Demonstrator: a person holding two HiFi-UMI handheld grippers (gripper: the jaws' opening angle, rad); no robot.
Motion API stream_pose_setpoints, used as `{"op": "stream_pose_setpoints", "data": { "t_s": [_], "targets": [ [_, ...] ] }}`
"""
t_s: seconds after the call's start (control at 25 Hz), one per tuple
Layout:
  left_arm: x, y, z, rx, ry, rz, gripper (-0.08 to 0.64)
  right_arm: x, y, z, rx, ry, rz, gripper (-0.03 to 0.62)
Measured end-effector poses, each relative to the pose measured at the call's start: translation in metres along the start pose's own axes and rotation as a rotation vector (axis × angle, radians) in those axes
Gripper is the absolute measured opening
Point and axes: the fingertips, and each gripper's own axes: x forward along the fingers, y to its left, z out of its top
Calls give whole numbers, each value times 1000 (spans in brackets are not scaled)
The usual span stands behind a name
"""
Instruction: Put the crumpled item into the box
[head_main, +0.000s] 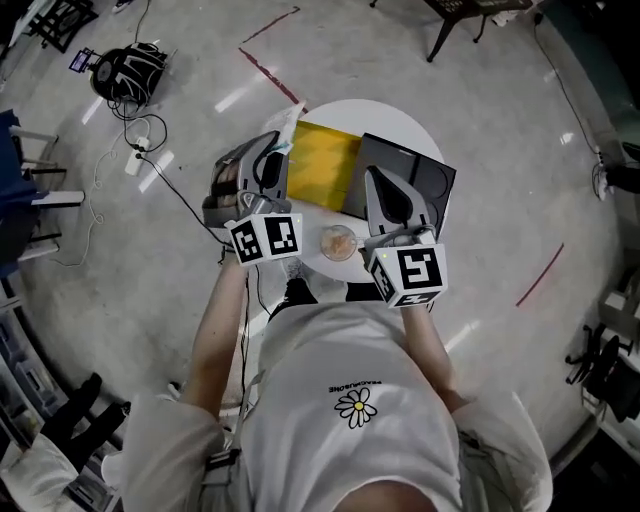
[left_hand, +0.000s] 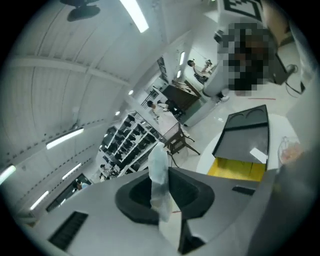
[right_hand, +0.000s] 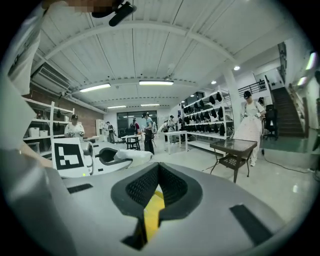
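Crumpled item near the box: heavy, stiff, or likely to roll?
The crumpled item looks thin and see-through, so probably light and squashy. Wadded into a rough ball on the table, it might skid or roll if nudged.

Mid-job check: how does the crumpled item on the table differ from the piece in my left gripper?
The crumpled item lies loose on the table; the pale strip is pinched in the left gripper. The crumpled item is balled up and rounded; the pale strip sticks out long and fairly flat. The crumpled item has a pinkish-tan tint; the pale strip looks whitish. Both look like thin, translucent film.
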Motion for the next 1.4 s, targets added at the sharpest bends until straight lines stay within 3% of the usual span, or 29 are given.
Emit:
{"op": "stream_pose_setpoints", "data": {
  "t_s": [0.2,0.48,0.72,1.04,1.2,1.4],
  "targets": [
    [28,-41,-9,221,3,-120,49,-16,-17,-14,15,33,-55,3],
    [63,-104,-25,474,2,-302,49,-32,-35,-30,44,69,-116,5],
    [83,-160,-52,604,28,-448,49,-40,-50,-39,60,95,-152,3],
    [92,-203,-71,581,78,-570,52,-50,-58,-52,83,132,-175,3],
    [92,-217,-77,479,141,-678,84,-52,-62,-53,86,132,-177,3],
    [88,-225,-84,391,211,-778,173,-53,-61,-55,96,128,-175,5]
  ]
}}
